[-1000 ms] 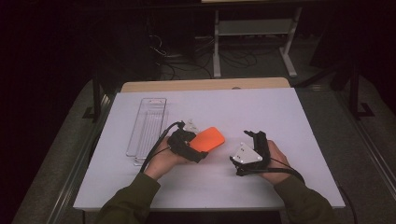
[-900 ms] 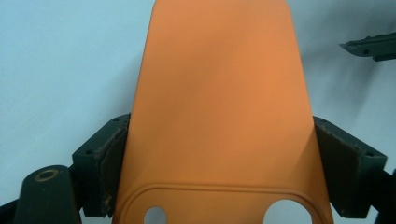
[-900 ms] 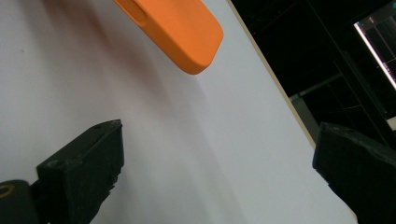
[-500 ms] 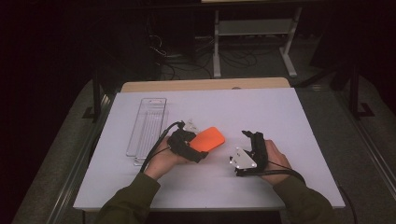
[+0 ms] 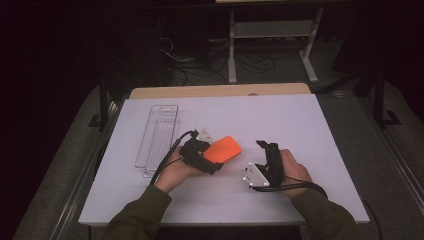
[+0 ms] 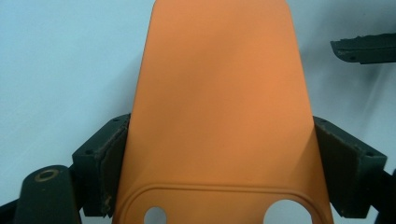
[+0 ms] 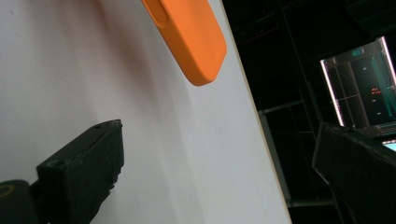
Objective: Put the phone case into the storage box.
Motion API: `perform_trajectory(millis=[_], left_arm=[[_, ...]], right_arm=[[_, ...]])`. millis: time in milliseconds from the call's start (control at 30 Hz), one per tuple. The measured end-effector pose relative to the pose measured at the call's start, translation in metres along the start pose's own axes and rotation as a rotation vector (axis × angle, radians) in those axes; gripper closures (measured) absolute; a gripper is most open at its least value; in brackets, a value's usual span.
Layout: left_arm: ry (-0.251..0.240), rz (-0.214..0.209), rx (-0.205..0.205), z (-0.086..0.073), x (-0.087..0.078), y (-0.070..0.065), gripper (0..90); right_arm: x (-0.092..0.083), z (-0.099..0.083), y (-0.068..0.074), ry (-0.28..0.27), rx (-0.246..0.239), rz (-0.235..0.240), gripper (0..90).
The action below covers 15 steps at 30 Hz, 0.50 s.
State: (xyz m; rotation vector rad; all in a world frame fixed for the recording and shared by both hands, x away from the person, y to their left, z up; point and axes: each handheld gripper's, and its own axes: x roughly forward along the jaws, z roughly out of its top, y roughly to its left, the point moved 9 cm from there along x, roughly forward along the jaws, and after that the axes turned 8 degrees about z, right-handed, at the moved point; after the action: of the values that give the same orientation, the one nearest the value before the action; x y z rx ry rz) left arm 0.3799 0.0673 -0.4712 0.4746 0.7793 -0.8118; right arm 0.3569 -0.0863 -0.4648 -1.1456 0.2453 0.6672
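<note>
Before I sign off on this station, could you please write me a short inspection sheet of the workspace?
Surface: white table, flat and bare around the hands.
Job's things: orange phone case, held above the surface; clear plastic tray lying at the left.
Clutter: nothing seen.
Grippers: left gripper shut on the case's two long edges; right gripper open, with nothing between its jaws, apart from the case.
Cables: a black cable trails from the left gripper beside the tray.
Surroundings: dark room, metal stand and floor cables behind the table.
</note>
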Motion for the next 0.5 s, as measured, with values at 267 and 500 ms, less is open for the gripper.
perform_trajectory(millis=[267, 500], left_arm=[[0.001, 0.002, 0.003, 0.0001, -0.0002, -0.0001, 15.1], [-0.016, 0.002, -0.019, 0.0023, -0.0002, -0.002, 15.1]], right_arm=[[0.0006, 0.0048, 0.0013, -0.005, -0.05, -0.038, 1.3], [-0.0006, 0.0089, 0.0003, -0.003, -0.115, -0.079, 1.2]])
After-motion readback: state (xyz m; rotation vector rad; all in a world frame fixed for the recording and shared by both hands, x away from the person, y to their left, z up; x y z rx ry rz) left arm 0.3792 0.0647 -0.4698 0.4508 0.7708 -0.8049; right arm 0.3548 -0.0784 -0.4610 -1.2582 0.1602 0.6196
